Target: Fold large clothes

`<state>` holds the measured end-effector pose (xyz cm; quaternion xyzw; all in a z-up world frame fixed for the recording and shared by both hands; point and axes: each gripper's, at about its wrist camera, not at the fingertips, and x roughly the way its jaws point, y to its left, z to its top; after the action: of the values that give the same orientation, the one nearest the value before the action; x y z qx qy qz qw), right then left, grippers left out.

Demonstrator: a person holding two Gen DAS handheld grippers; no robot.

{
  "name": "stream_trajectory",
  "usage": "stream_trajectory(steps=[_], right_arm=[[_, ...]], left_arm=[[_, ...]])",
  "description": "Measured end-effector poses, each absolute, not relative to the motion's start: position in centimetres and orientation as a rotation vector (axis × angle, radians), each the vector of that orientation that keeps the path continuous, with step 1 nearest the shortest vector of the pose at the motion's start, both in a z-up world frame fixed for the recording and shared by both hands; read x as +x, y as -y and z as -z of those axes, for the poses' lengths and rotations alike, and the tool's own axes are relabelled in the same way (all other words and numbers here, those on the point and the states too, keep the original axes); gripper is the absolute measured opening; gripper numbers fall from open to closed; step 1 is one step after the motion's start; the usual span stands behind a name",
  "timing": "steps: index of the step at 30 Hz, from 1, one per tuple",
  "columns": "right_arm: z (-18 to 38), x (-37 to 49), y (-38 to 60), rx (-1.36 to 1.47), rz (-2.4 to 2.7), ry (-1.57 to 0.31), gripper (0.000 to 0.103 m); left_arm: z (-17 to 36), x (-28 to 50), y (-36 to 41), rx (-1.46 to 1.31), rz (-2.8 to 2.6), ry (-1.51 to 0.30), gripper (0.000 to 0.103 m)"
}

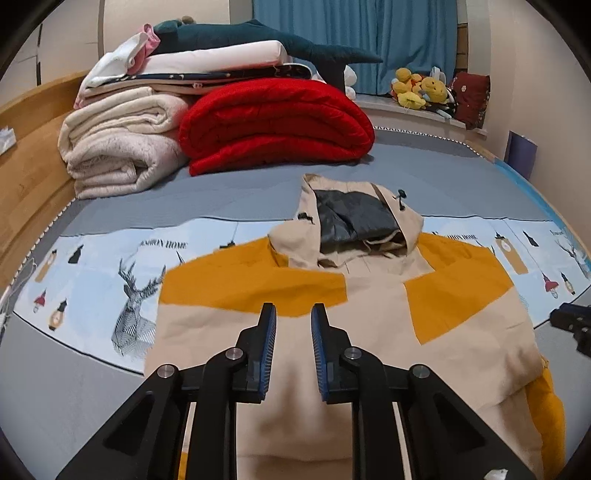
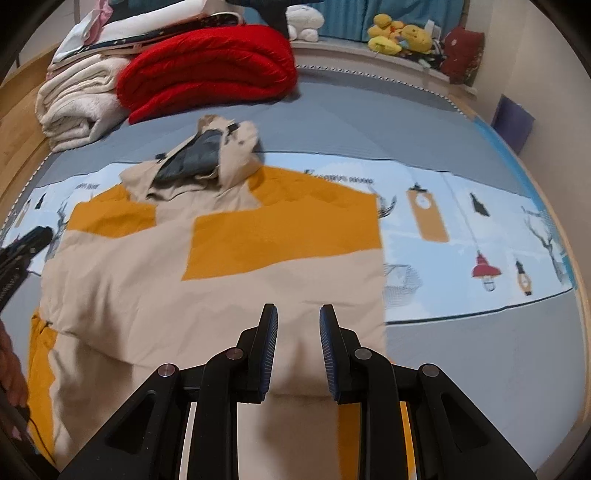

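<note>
One hooded jacket [image 1: 369, 325], beige with mustard-yellow panels, lay on the bed [image 1: 258, 192], its hood [image 1: 354, 218] pointing toward the headboard end and showing a dark grey lining. Its sides appeared already turned in, so the body formed a rough rectangle, with yellow fabric bulging out along the edge between the two grippers. The lower hem ran out of sight beneath both tools.

The left gripper [image 1: 293, 314] hovered over the beige lower body, its jaws parted by a narrow gap with nothing between them. The right gripper [image 2: 298, 314] hung over the same part nearer the garment's right edge, jaws likewise a little apart and empty. Whether either touched the cloth could not be told.

By my reading, the step in hand was the lengthwise fold: the sides looked done and the bottom remained to be brought up toward the hood. That would call for each gripper to pinch a lower corner and lift both evenly, so the layers do not slide apart.

Under the jacket lay one printed sheet [image 1: 110, 266] with deer and lantern motifs over the grey bed. Farther back stood one folded red quilt [image 1: 277, 125], one rolled cream blanket [image 1: 118, 147] with a stack of folded bedding [image 1: 192, 66] above it, and a cluster of yellow plush toys [image 1: 421, 88] by the blue curtain [image 1: 354, 29].
</note>
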<state>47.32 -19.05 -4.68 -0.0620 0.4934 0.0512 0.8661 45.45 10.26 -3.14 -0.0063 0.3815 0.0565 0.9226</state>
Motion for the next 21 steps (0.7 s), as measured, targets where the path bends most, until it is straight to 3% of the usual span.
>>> stream_trajectory(steps=[11,13,21], right_arm=[[4.3,49.5,23.1,-0.02,-0.033,-1.027,0.023],[4.1,49.7,23.6,-0.005,-0.027,-1.016,0.015],[5.1,50.8,24.8,0.037,0.008,-1.054,0.015]], left_arm=[[3.7,60.3,-10.0,-0.01,-0.093,-0.865,0.017],[4.3,64.1,-9.6,0.009,-0.086,-0.886,0.017],[10.2,75.2,-9.3,-0.033,-0.102,-1.057,0.022]])
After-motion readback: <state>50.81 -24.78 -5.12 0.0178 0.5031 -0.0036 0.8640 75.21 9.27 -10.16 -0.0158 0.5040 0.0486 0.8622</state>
